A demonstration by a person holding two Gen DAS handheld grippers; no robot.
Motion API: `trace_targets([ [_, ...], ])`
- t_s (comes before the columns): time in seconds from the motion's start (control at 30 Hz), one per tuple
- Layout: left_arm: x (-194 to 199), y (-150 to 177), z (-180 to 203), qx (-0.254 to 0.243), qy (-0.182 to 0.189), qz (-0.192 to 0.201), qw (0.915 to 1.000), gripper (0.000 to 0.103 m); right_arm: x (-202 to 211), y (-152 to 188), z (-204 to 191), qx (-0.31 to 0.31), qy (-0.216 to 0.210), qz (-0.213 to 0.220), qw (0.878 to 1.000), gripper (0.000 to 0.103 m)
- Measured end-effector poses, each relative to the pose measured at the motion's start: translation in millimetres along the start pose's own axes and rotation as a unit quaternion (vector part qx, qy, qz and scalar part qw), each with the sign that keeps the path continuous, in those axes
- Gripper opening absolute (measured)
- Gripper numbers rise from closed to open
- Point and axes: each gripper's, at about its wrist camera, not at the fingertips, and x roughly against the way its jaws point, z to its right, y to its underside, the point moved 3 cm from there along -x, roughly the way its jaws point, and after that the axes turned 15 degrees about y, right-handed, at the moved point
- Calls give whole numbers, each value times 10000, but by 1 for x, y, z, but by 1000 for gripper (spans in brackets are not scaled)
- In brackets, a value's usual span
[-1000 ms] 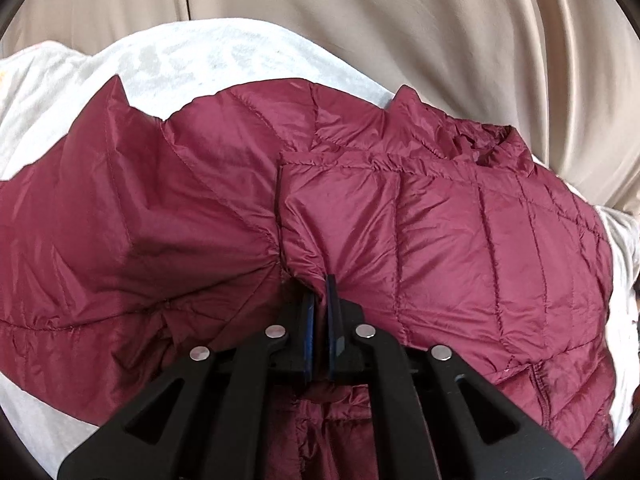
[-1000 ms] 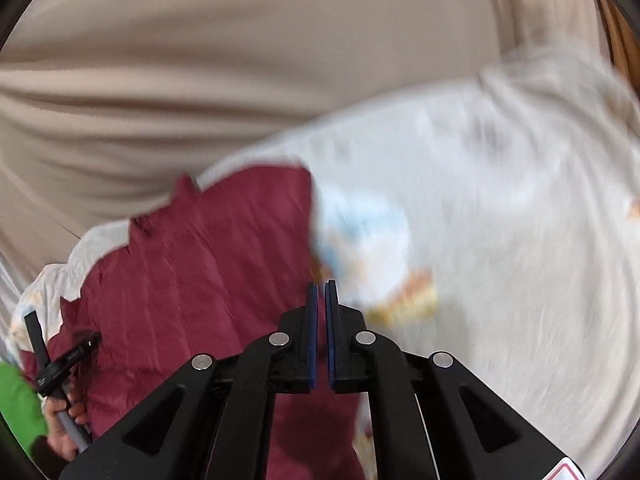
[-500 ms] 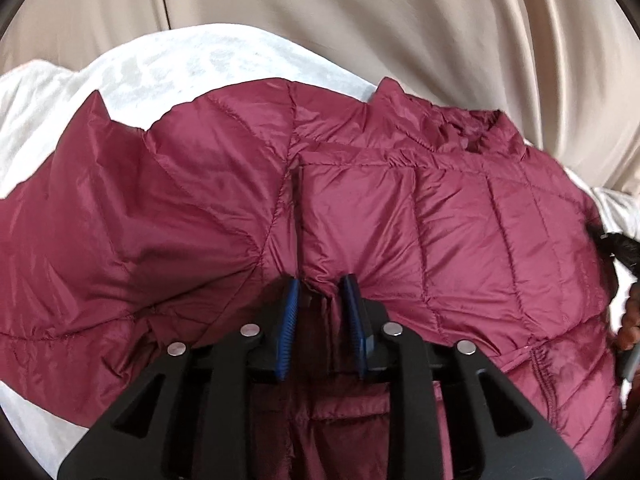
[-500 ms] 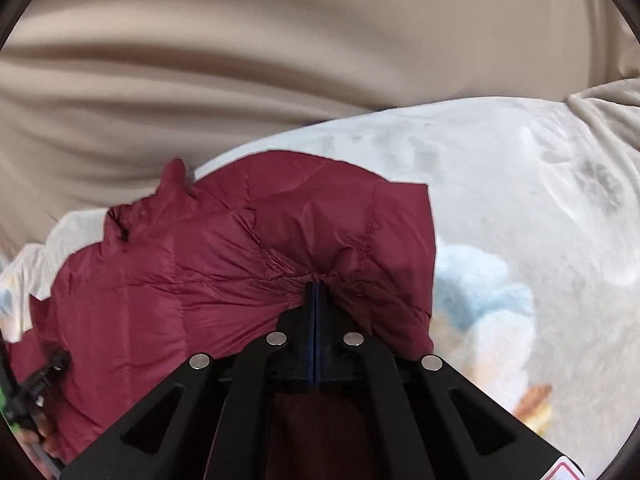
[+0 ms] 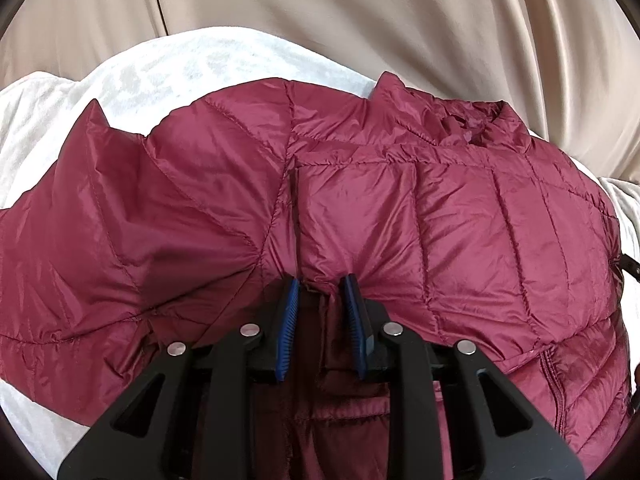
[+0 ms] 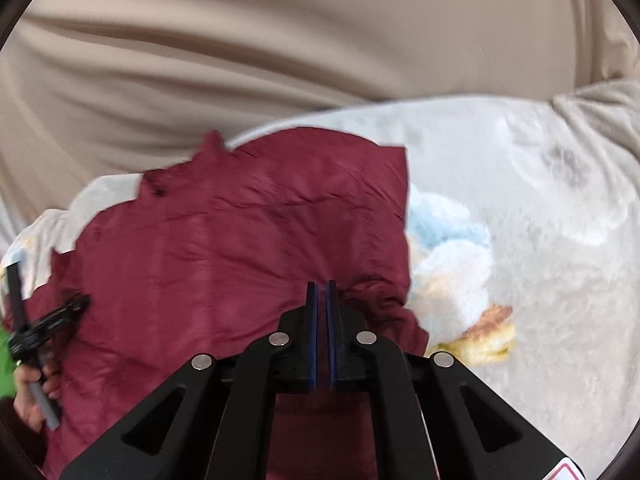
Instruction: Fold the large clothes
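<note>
- Left gripper point(image 5: 322, 286) at 6 o'clock of its own view, jaws parted around a pinch of the jacket point(image 5: 360, 208) beside the armhole seam; cloth between the pads, not clamped.
- Right gripper point(image 6: 322, 292), jaws almost together; blurred, so cannot tell whether fabric is caught.
- Maroon quilted jacket spread flat on the pale blanket point(image 6: 540, 240), collar toward 1 o'clock in the left view.
- Judged mid-fold, around the sleeve fold-in.
- Next: firm grip, then carry sleeve over the body.
- Beige curtain point(image 5: 400, 20) at 12 o'clock.
</note>
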Motion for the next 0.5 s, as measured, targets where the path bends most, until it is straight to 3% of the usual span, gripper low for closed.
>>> trace_targets([
  [0.07,-1,0,0,7,3,-1,10000,24,-27,15,-5,318,415,-389,9979,1],
  [0.13,0,0,0,7,10,3,10000,24,-39,18,-7,262,331,-532,9977,0],
  [0.27,28,1,-9,351,58,297,9989,27,-11,14,-13,110,292,-475,9984,3],
  [0.3,38,2,-13,473,153,382,9980,31,0,17,-17,172,274,-407,9986,4],
  [0.37,72,9,-28,826,269,620,9943,56,31,29,-23,458,274,-175,9984,6],
  [0.4,90,14,-38,990,273,769,9917,62,41,36,-26,561,243,-118,9981,9],
  [0.43,112,20,-53,1167,158,947,9885,70,53,46,-29,665,179,-79,9976,11],
  [0.5,153,33,-93,1554,-288,1237,9796,73,75,73,-30,790,-2,-60,9969,15],
])
